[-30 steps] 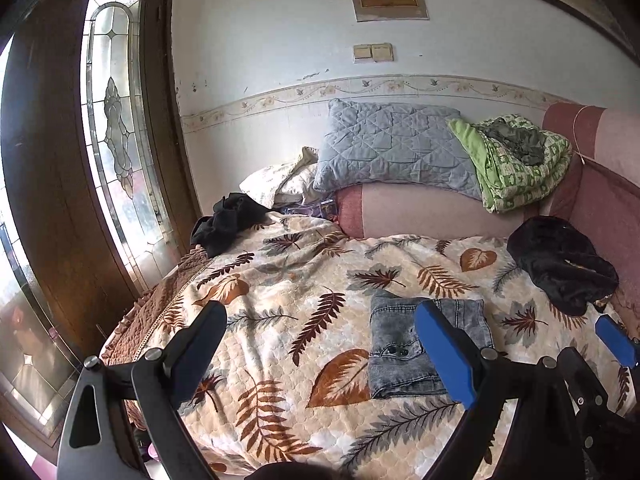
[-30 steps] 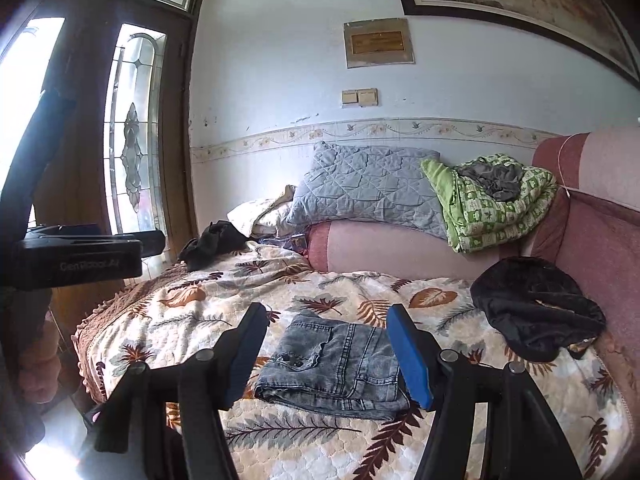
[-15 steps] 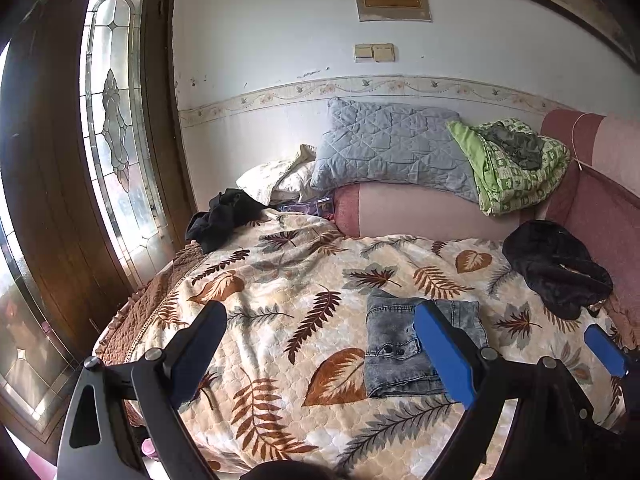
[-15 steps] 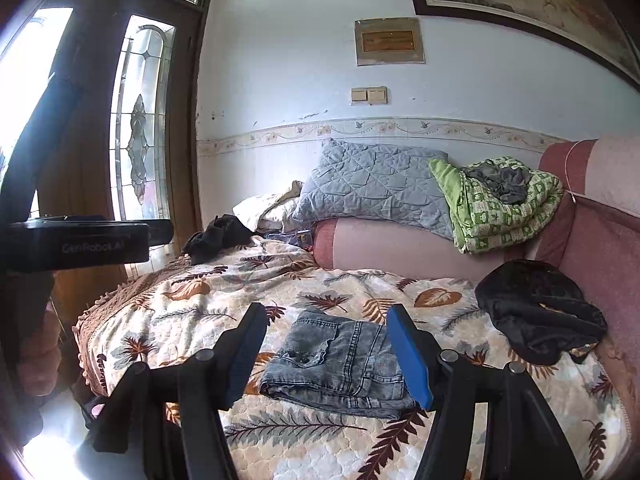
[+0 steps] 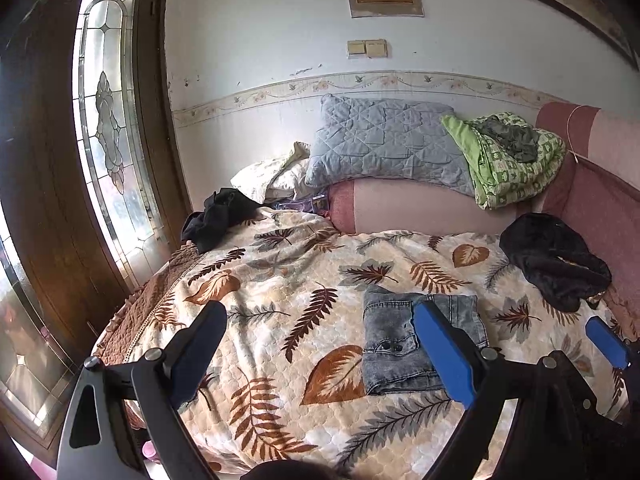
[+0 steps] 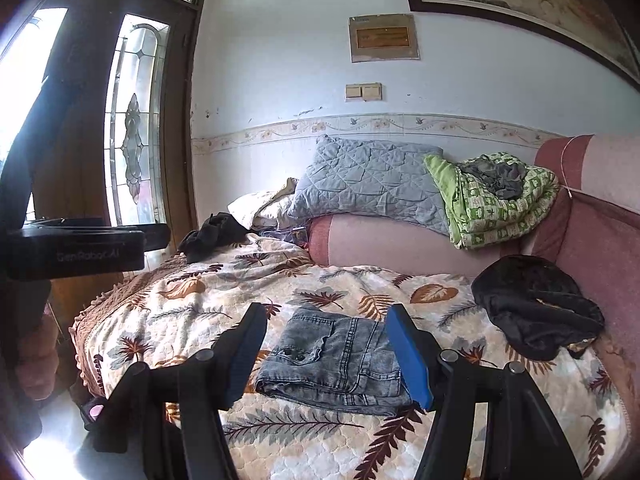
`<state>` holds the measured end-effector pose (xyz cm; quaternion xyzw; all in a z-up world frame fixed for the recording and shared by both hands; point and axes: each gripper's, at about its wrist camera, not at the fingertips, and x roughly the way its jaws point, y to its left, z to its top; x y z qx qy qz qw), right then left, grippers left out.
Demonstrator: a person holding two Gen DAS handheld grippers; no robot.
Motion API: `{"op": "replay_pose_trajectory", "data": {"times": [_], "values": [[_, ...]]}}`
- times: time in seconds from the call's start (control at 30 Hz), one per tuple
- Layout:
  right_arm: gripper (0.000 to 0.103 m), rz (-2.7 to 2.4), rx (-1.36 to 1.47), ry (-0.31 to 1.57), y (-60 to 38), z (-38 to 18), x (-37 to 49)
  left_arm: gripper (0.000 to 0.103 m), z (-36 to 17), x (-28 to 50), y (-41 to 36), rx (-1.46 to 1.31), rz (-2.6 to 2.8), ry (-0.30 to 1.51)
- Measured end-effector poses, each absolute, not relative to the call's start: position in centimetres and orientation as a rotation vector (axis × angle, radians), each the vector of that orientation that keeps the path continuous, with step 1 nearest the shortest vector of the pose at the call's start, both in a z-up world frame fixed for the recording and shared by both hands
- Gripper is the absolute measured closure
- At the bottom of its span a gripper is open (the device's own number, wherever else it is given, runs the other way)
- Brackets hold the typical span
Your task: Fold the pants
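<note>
Leaf-patterned bedspread (image 5: 280, 320) covers the bed, and the grey jeans (image 6: 336, 360) lie on it as a compact folded square, so the folding looks finished. Both tools hang clear above the near edge, likely to leave the bundle undisturbed: the left gripper (image 5: 320, 356) is spread wide and empty, the right gripper (image 6: 328, 356) likewise. A black garment (image 6: 536, 312) sits well apart by the headboard, probably just spare laundry.

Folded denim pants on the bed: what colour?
The folded denim pants are washed grey-blue with darker seams; clearest in the right wrist view.
</note>
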<state>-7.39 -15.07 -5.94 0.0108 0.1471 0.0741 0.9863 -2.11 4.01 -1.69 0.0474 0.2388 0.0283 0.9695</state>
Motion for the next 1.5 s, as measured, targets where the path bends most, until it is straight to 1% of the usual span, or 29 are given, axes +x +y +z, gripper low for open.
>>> {"op": "replay_pose_trajectory", "data": {"times": [1.5], "values": [[0.037,0.136,0.001,0.288,-14.8,-5.4,-7.9,0.008,-0.4,-3.6,3.7,0.084,-0.022,0.449]]}}
